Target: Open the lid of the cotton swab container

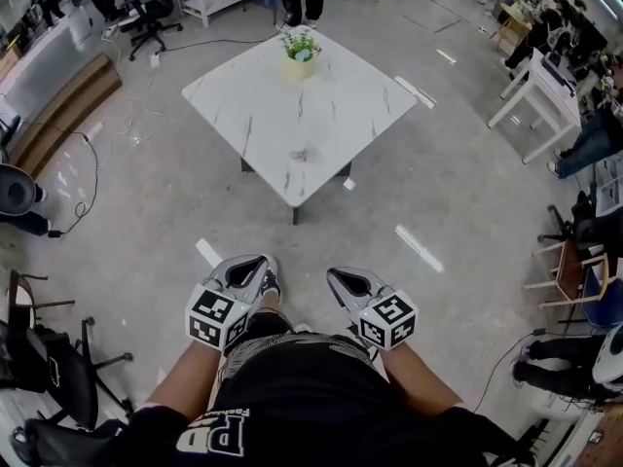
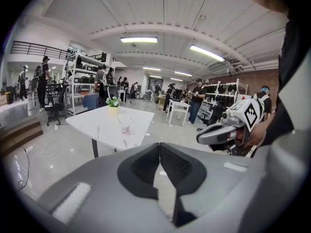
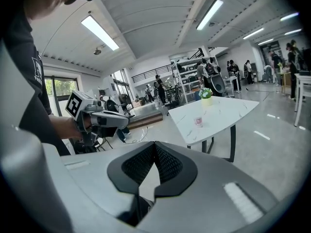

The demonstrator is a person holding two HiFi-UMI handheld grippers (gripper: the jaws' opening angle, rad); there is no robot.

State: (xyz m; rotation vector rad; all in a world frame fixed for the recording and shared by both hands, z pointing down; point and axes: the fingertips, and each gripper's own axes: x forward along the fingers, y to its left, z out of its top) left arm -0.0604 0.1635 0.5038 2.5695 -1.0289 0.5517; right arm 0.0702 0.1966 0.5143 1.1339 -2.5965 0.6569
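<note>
The left hand-held gripper (image 1: 250, 262) and right hand-held gripper (image 1: 337, 276) are hanging side by side close to the person's body, each with its jaws pressed together and empty, both aiming at the far surface (image 1: 341, 105). Bare floor (image 1: 321, 241) is lying between them and it. The container (image 1: 300, 153) is sitting near the surface's near corner, seemingly upright; it is too small to tell which way its lid faces. A plant (image 1: 299, 52) is standing at the far corner.
</note>
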